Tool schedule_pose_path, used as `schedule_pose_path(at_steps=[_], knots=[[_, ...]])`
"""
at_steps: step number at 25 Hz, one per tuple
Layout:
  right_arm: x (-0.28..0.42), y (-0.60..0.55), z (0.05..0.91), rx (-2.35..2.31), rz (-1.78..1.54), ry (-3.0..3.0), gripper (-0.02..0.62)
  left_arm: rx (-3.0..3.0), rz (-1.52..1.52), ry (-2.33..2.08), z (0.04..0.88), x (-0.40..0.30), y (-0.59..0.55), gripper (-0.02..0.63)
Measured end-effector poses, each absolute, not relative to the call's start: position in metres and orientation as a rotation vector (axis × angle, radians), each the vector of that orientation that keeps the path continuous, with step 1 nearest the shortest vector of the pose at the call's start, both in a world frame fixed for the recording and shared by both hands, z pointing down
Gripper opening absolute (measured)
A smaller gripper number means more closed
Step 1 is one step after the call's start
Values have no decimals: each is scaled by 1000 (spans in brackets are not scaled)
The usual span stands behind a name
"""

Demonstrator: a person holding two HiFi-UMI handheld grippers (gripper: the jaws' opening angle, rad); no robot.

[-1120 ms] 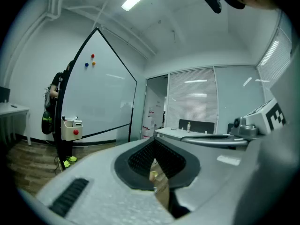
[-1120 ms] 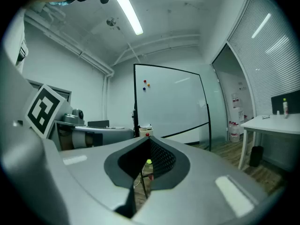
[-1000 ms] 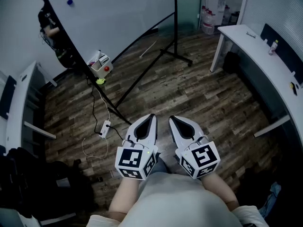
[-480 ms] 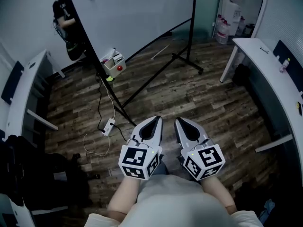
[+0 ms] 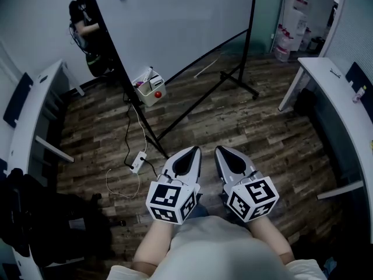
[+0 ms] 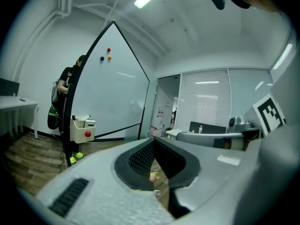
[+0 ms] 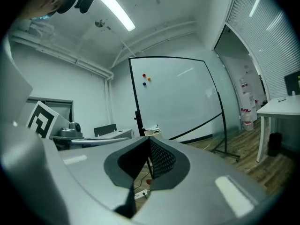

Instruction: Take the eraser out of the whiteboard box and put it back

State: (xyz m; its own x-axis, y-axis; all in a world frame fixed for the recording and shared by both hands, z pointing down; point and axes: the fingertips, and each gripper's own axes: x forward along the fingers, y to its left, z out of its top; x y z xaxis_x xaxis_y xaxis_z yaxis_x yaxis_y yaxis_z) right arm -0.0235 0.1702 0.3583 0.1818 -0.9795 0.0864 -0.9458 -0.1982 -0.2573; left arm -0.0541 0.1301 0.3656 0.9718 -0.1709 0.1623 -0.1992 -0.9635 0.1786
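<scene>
The whiteboard [image 5: 175, 22] stands on a black frame ahead of me. A small white box [image 5: 150, 88] with a red round thing on its front hangs at the board's lower left edge. It also shows in the left gripper view, box [image 6: 83, 129], and just above the jaw tips in the right gripper view, box [image 7: 151, 131]. Several items stick out of it; I cannot make out the eraser. My left gripper [image 5: 190, 151] [image 6: 153, 139] and right gripper [image 5: 223, 150] [image 7: 147, 137] are held side by side, level, well short of the box. Both are shut with nothing in them.
A person [image 5: 87, 22] stands behind the whiteboard's left edge. A power strip [image 5: 138, 162] with a cable lies on the wood floor by the frame's leg. White desks stand at left [image 5: 32, 115] and right [image 5: 341, 109]. Dark bags [image 5: 41, 220] lie at lower left.
The whiteboard and its box have come nearer and shifted right and down in the head view. Both grippers stay shut, side by side.
</scene>
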Motion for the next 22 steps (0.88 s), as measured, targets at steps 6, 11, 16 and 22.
schedule_pose_path(at_steps=[6,11,16,22], knots=[[-20,123,355,-2265,-348,1943,6,2938,229,-285,362,-45,91,8],[-15,86,353,-2253,-340,1968,6,2915,224,-286,363,-37,54,8],[-7,55,352,-2195,-372,1949,6,2926,240,-256,366,-31,24,8],[-4,22,350,-2219,-332,1984,6,2918,250,-250,371,-27,-9,7]])
